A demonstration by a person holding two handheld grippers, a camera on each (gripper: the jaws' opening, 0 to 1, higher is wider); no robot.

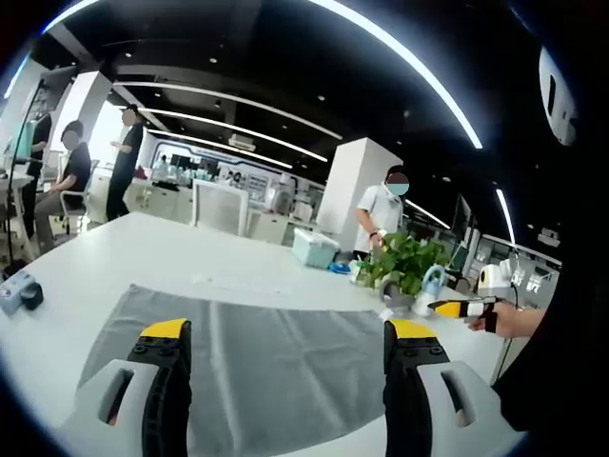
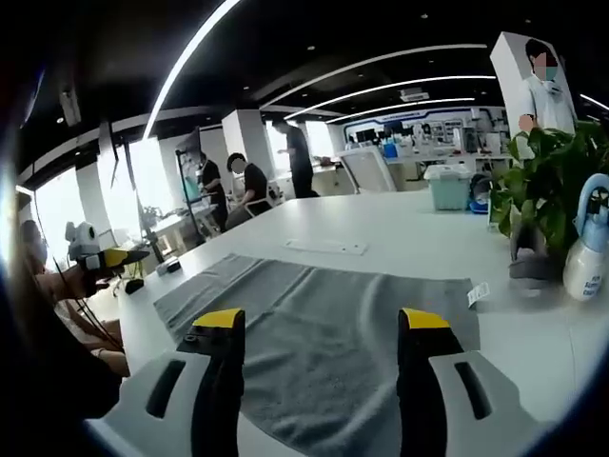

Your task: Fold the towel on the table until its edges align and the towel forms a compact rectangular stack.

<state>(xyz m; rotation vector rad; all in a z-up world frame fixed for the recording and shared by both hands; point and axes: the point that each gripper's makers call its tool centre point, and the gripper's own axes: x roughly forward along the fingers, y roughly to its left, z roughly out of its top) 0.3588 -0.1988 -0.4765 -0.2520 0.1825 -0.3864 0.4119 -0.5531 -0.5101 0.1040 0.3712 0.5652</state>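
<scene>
Two grippers, both with jaws spread and nothing between them. The left gripper (image 1: 285,347) hangs over the near edge of the towel (image 1: 276,367), and the right gripper (image 2: 324,333) does the same on its side; in the right gripper view the towel (image 2: 324,333) lies flat and open on the white table (image 2: 400,228), a small tag (image 2: 478,293) at its far right corner. So no fold looks made yet, I'd say we're right at the start.

For doing this step well: drop each gripper onto a near corner, not mid-edge, and pinch only the one layer. Lift both together, just enough to clear the cloth, then carry the near edge straight over to the far edge so the corners meet. If one hand leads, the fold will skew and you'll be fixing it later.

Watch the far right side: a plant (image 2: 552,181) and a spray bottle (image 2: 585,243) stand near that tagged corner. Keep the swing low so nothing gets clipped.
</scene>
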